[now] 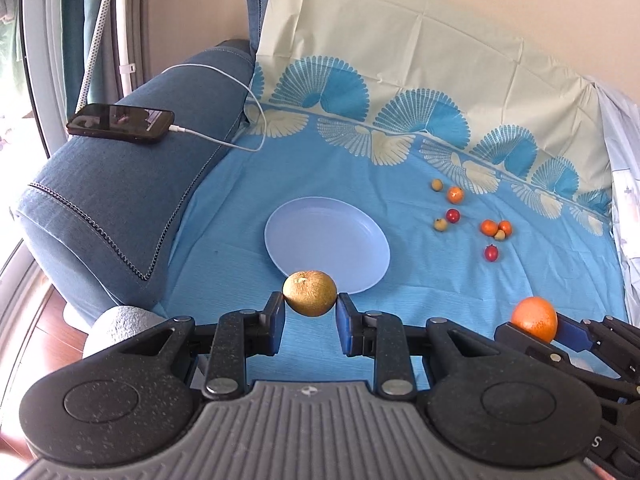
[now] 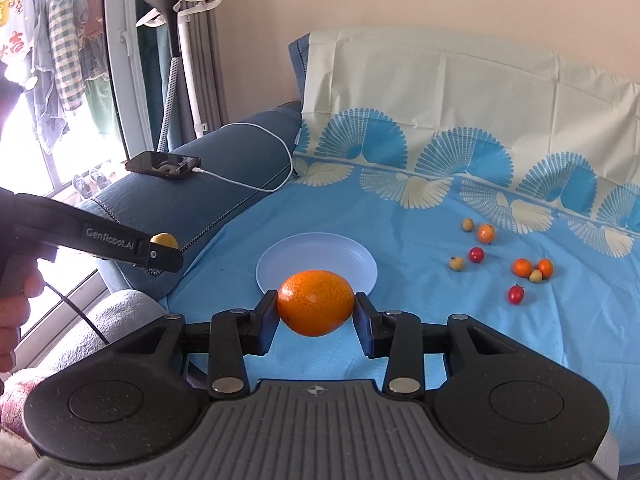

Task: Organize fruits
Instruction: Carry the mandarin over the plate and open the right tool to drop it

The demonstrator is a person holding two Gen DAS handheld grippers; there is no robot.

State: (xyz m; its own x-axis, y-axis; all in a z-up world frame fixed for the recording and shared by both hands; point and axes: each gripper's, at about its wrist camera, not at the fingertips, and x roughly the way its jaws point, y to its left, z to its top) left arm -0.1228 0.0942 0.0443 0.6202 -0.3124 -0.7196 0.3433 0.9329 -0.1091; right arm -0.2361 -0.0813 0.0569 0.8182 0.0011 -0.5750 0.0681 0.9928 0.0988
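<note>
My left gripper [image 1: 310,306] is shut on a round yellow-brown fruit [image 1: 309,293], held above the near rim of an empty pale blue plate [image 1: 326,246]. My right gripper [image 2: 316,308] is shut on an orange [image 2: 315,302], held just in front of the same plate [image 2: 318,260]. In the left wrist view the right gripper with its orange [image 1: 535,318] shows at the lower right. The left gripper with the yellow-brown fruit [image 2: 165,239] appears at the left of the right wrist view. Several small fruits [image 1: 490,227] lie loose on the blue cloth right of the plate: orange, red and yellowish ones [image 2: 522,267].
The plate sits on a blue patterned cloth [image 1: 400,288] over a sofa seat. A dark phone [image 1: 120,122] with a white cable [image 1: 244,146] rests on the blue armrest at left. A person's hand [image 2: 12,312] grips the left tool. A garment steamer stand [image 2: 176,40] is by the window.
</note>
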